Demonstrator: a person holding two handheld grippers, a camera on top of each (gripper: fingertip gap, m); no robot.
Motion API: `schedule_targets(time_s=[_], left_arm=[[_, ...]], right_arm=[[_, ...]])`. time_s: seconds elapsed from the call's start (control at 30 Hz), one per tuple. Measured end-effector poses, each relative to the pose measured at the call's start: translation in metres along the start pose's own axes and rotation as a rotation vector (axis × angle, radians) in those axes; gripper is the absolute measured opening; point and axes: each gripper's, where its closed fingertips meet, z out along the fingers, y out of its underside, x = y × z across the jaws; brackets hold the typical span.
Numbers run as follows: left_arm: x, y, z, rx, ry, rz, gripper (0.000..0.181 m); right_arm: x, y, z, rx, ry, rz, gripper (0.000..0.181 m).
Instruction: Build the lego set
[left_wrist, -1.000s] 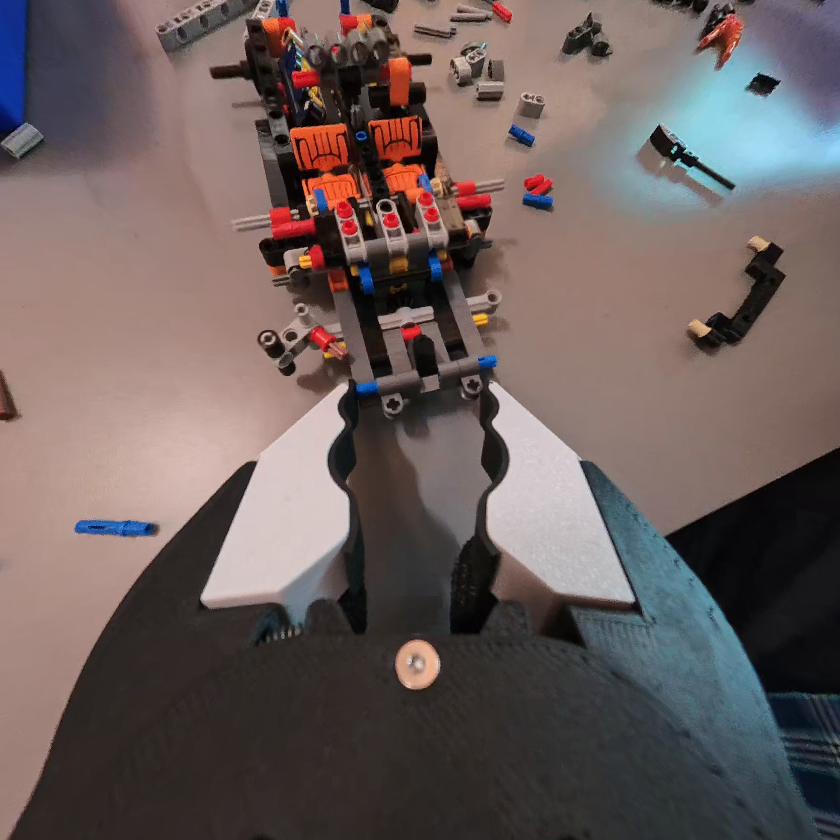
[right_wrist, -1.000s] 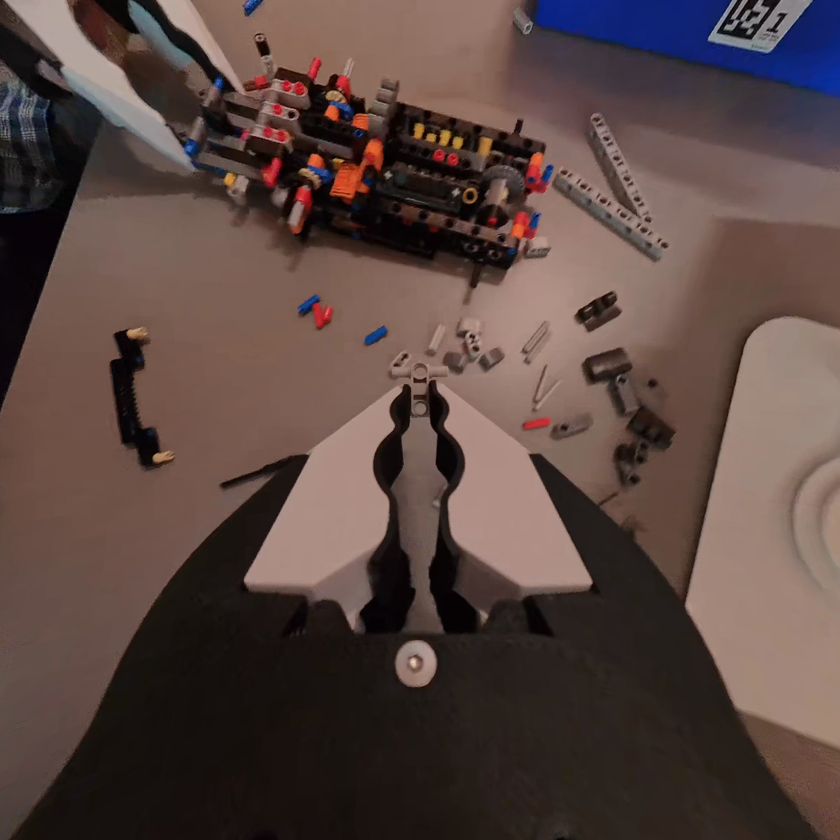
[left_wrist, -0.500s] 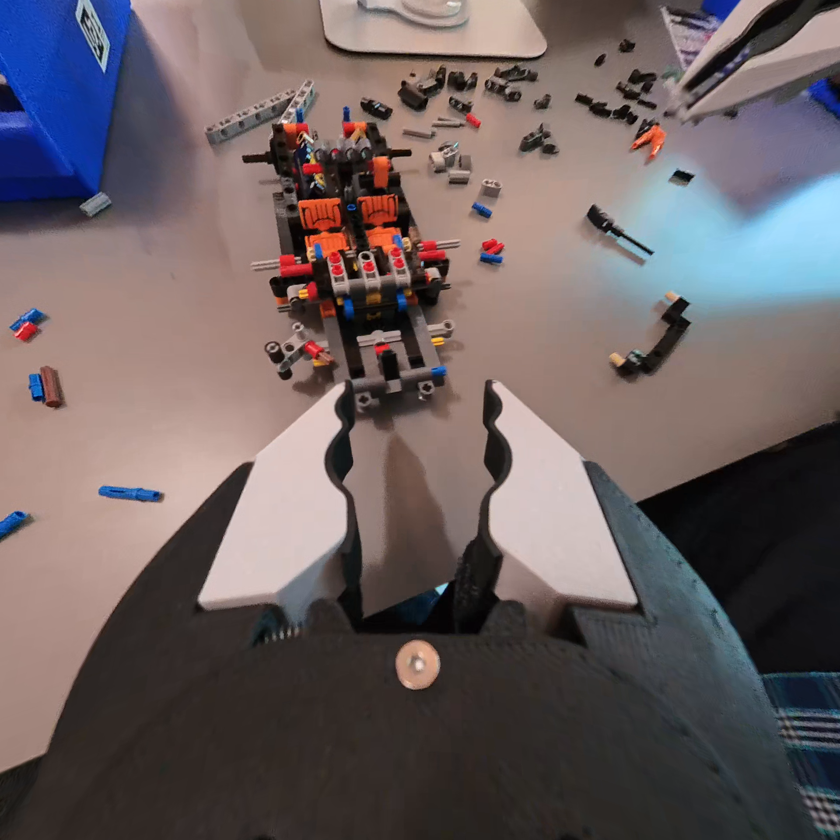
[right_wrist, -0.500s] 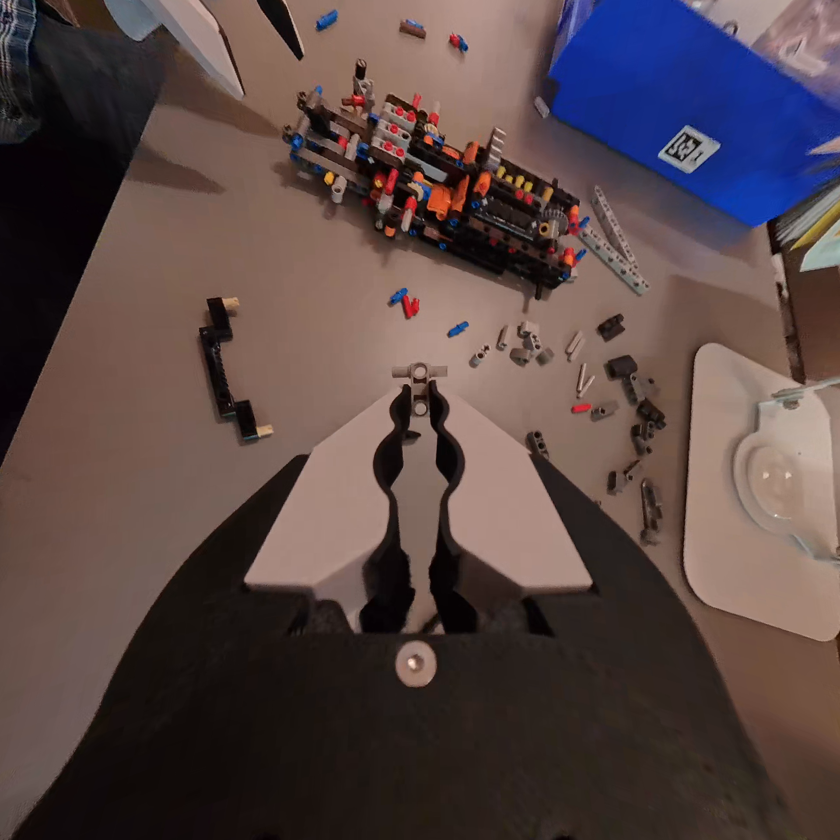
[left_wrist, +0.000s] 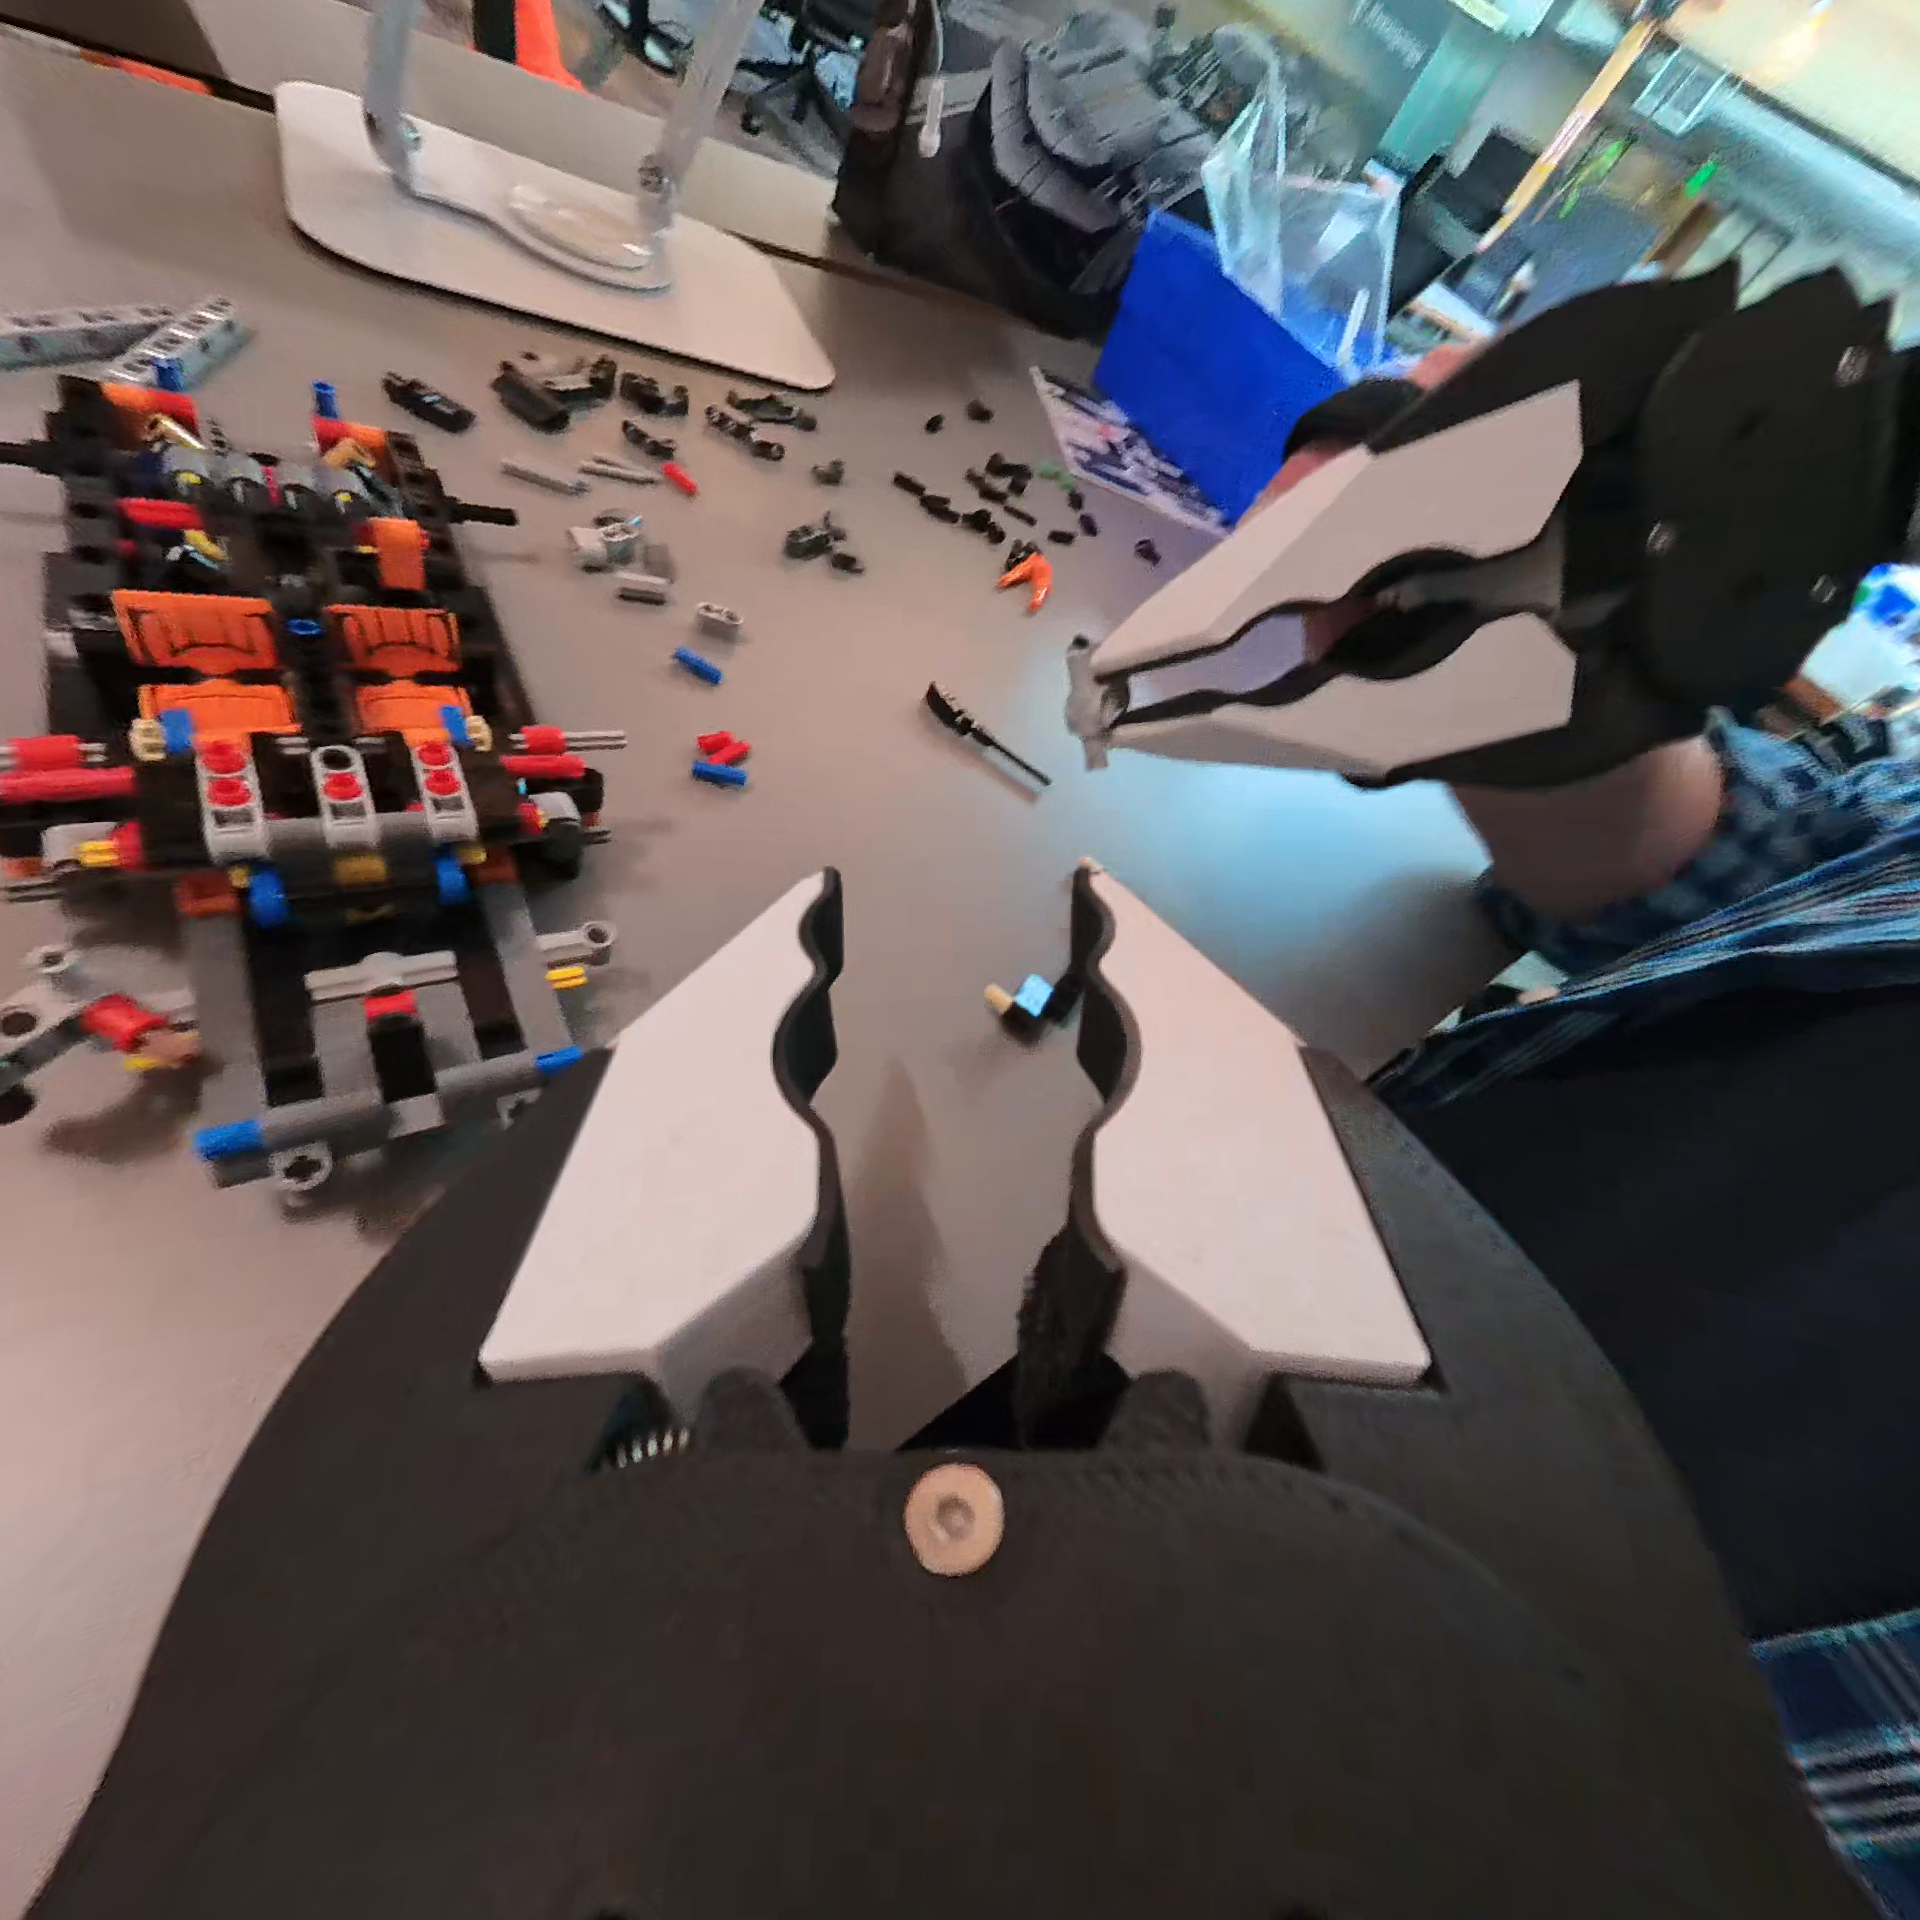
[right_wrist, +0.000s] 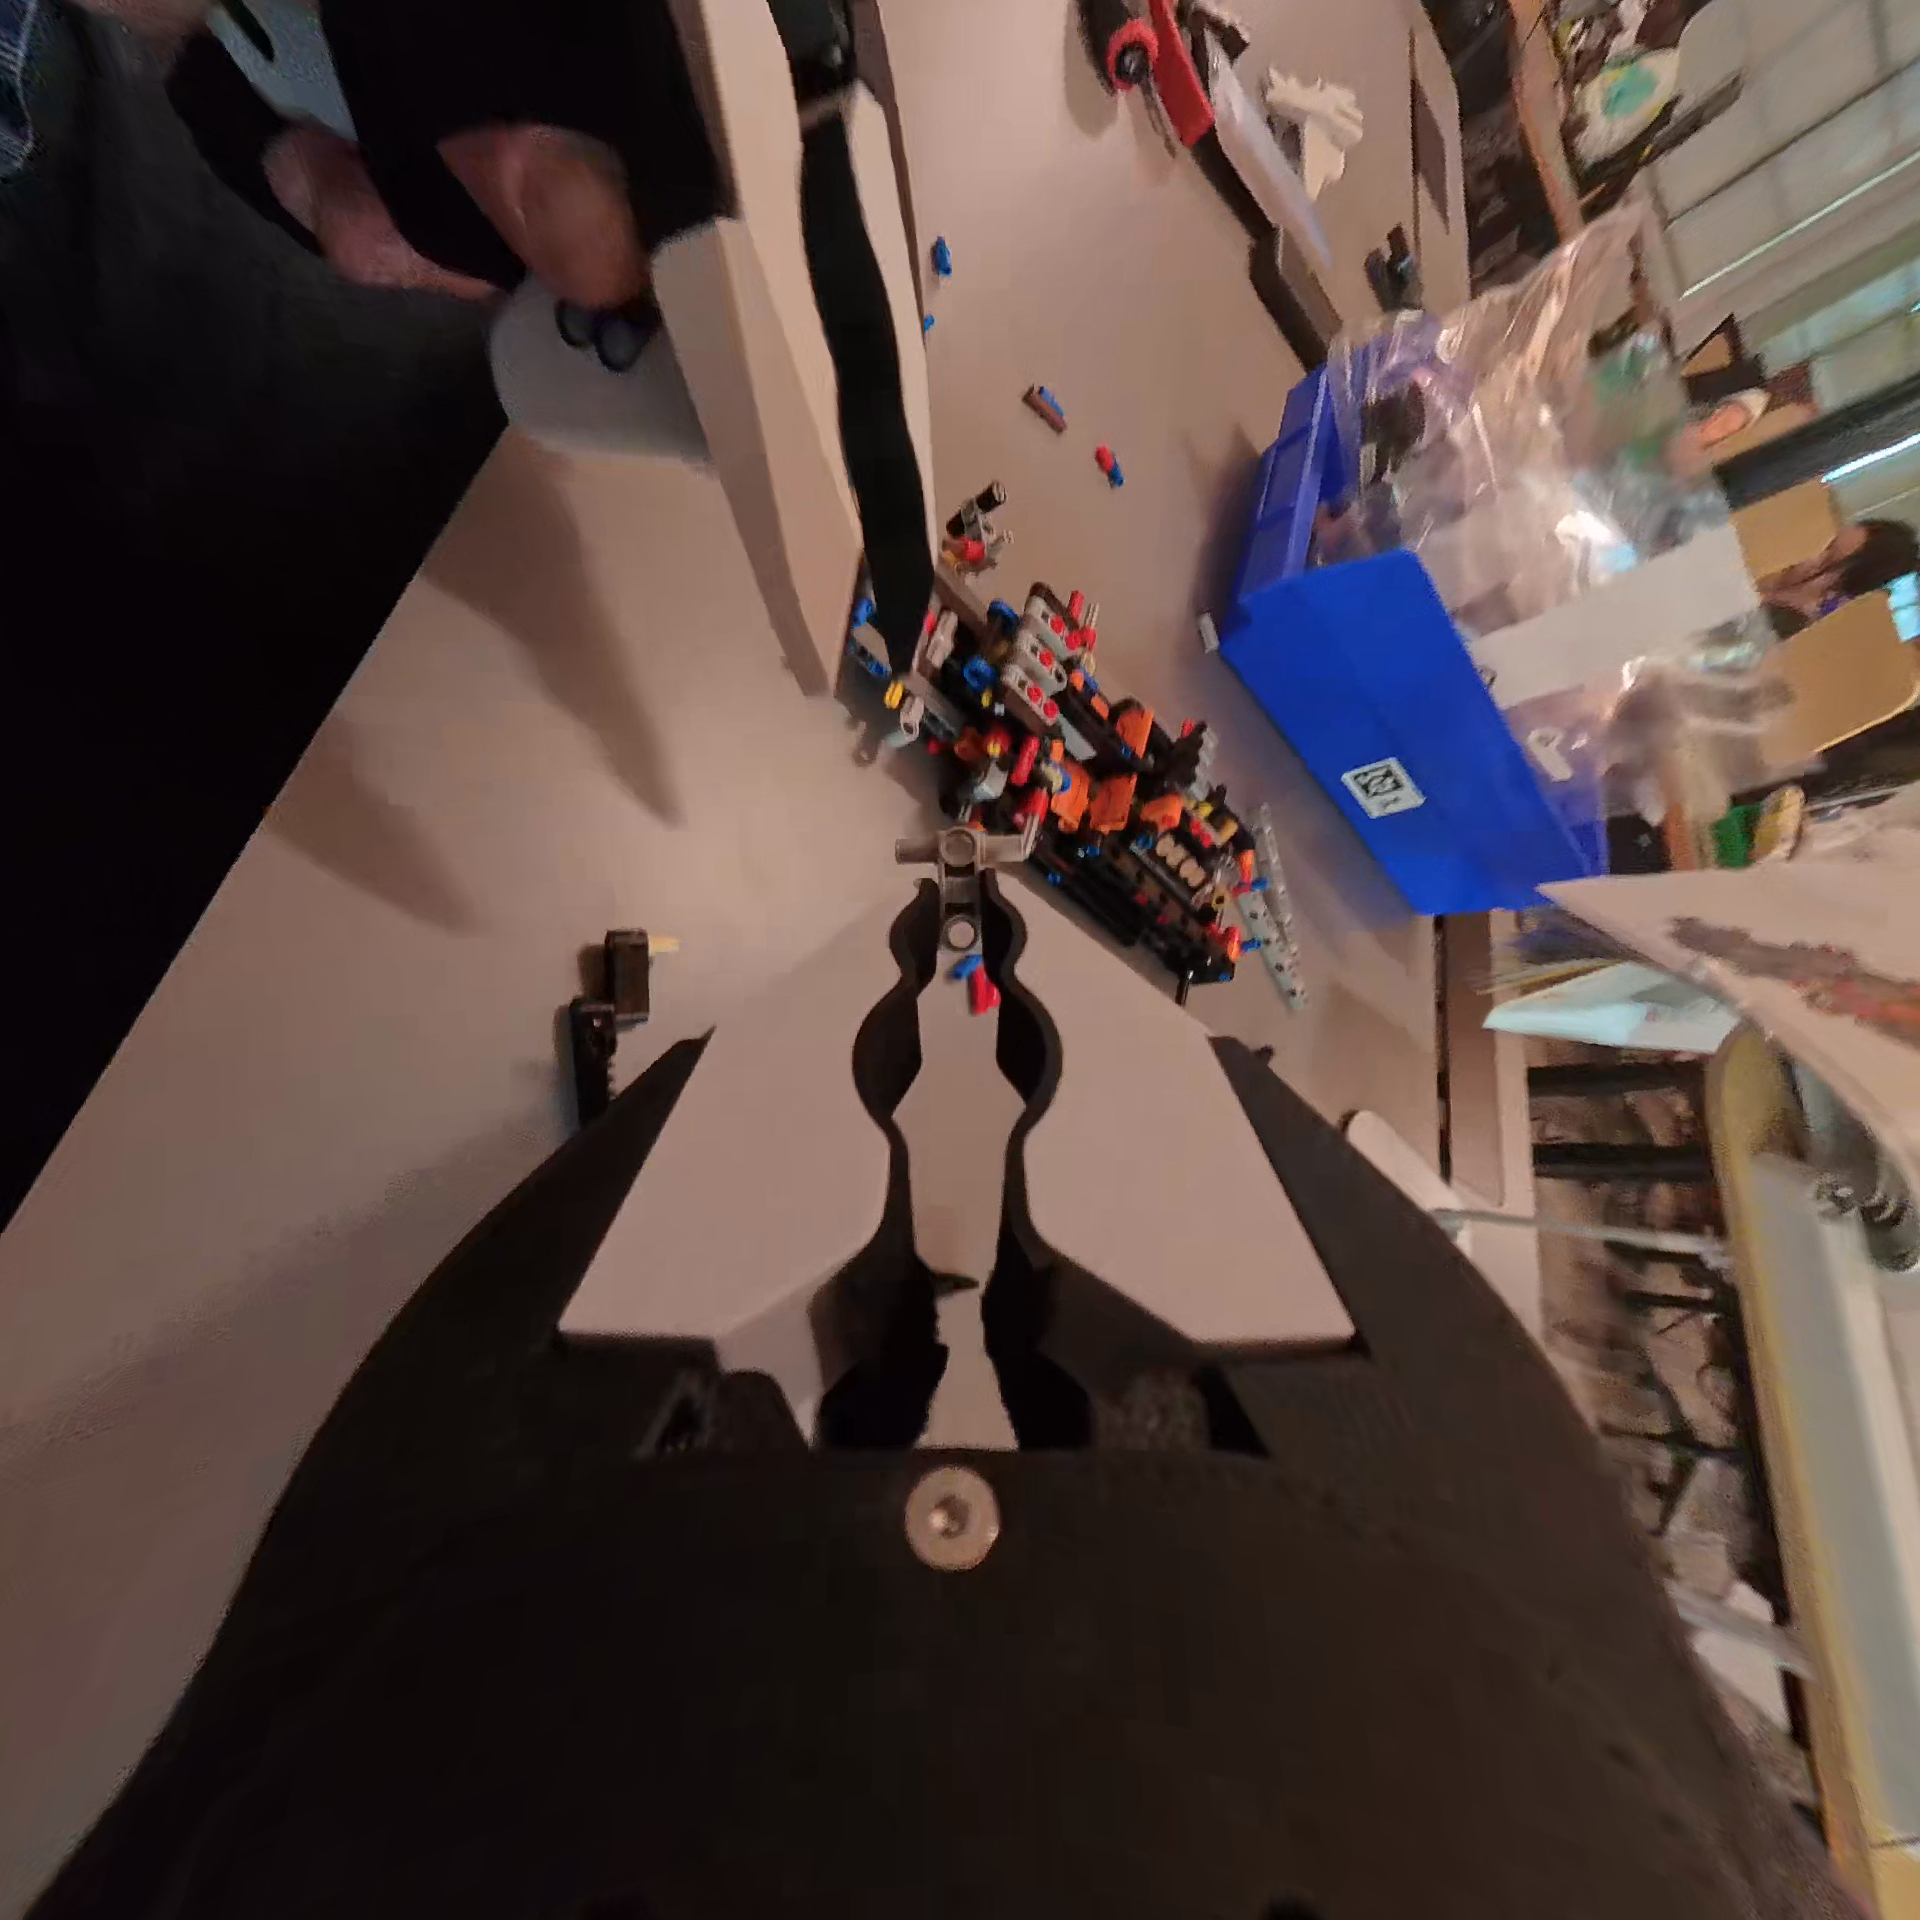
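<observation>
Right gripper (right_wrist: 954, 914) clamped on a small grey connector (right_wrist: 956, 862) — light, rigid, easily twisted, best pinched at its stem; left gripper (left_wrist: 956, 883) held apart, empty, with the car frame (left_wrist: 301, 748) at its 10 o'clock.

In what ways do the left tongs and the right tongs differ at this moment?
The left tongs are open, with a wide gap and nothing between them; the right tongs are shut on a small grey connector piece. The left tongs hang low beside the lego model, while the right tongs are lifted clear of the table and turned on their side. Both have white fingers with wavy black inner pads.
</observation>
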Motion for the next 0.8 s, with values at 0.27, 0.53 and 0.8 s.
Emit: schedule_targets(time_s=[0.27, 0.53, 0.8], left_arm=[[0.020, -0.008, 0.004, 0.062, 0.161, -0.109, 0.039], [0.029, -0.009, 0.007, 0.097, 0.272, -0.184, 0.009], [0.013, 0.001, 0.010, 0.053, 0.202, -0.194, 0.023]], right_arm=[[-0.009, -0.024, 0.011, 0.039, 0.030, -0.099, 0.005], [-0.019, -0.024, 0.013, 0.049, 0.012, -0.130, 0.005], [-0.025, 0.012, 0.021, -0.053, -0.150, 0.005, 0.005]])
